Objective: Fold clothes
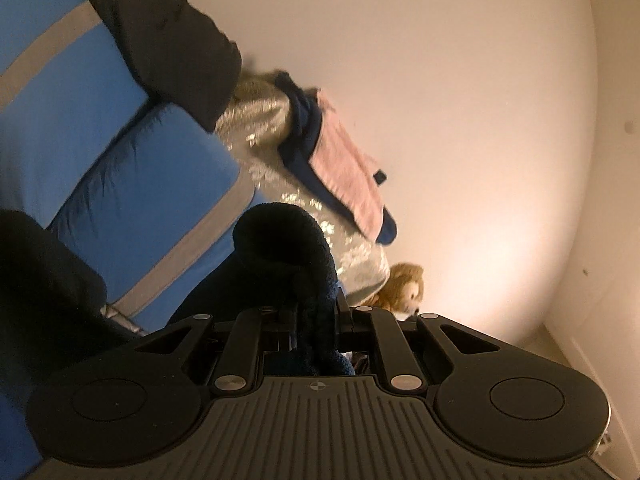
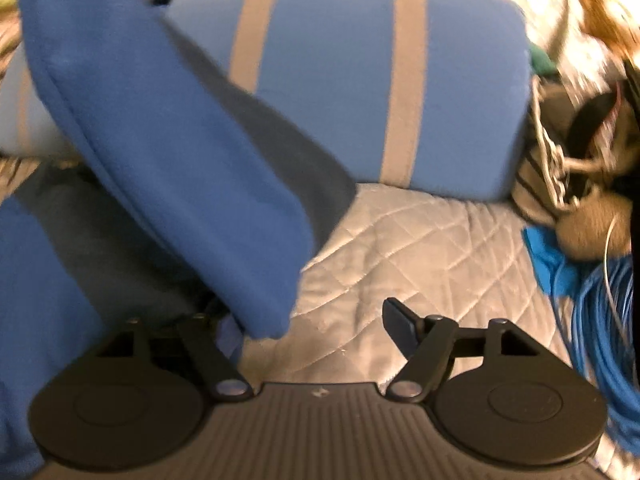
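My left gripper (image 1: pixel 316 312) is shut on a dark navy fleece garment (image 1: pixel 280 248), which bunches up in a rounded hump just beyond the fingers. In the right wrist view a blue garment with a grey panel (image 2: pixel 160 140) hangs slanted from the upper left down to my right gripper (image 2: pixel 316 320). That gripper is open. Its right finger (image 2: pixel 396 320) is bare, and its left finger is hidden behind the blue cloth's lower edge. The cloth looks blurred.
A blue cushion with grey stripes (image 2: pixel 340 60) lies on the quilted bedspread (image 2: pixel 420 248). A pink and navy clothes pile (image 1: pixel 344 176) and a plush toy (image 1: pixel 404 284) sit by the wall. A dark sleeve (image 1: pixel 160 40) reaches in. Coiled blue cable (image 2: pixel 600 320) lies on the right.
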Demonstrator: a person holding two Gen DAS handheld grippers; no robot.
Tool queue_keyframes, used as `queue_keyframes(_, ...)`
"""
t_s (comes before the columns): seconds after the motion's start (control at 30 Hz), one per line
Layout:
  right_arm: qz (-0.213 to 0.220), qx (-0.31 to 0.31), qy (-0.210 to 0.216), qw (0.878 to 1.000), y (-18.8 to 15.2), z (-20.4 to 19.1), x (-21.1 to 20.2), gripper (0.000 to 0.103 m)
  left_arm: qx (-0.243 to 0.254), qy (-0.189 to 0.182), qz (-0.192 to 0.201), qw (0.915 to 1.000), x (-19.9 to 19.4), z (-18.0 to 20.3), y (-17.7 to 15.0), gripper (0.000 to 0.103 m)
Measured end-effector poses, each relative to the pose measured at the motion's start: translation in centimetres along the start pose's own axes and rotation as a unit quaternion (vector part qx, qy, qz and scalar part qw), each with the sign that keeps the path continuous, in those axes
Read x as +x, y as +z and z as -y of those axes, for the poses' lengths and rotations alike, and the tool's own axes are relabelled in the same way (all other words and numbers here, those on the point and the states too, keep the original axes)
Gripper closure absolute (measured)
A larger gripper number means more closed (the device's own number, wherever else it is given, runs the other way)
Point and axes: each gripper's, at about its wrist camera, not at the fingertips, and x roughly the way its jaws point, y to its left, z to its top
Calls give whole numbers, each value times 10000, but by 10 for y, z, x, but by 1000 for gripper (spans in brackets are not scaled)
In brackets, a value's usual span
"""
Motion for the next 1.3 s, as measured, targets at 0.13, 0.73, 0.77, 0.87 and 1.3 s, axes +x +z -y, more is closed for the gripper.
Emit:
queue_keyframes(0.13,35,498,-83,9987,5,12,0,19,-100,-100,175,9997,-8,-3,10,89)
queue_keyframes(0.73,-20,721,349,9968,6,-17,16,18,-95,346,238,9991,-31,-21,25,89)
queue_keyframes(0.77,-79,815,325,9961,8,-18,21,18,-50,418,212,9989,-33,-24,26,89)
queue_keyframes(0.87,-147,683,212,9973,6,-25,31,20,14,639,164,9978,-42,-35,26,88)
queue_keyframes(1.3,189,-597,-481,9969,-10,-26,15,35,769,1950,-183,9776,-96,-109,27,88)
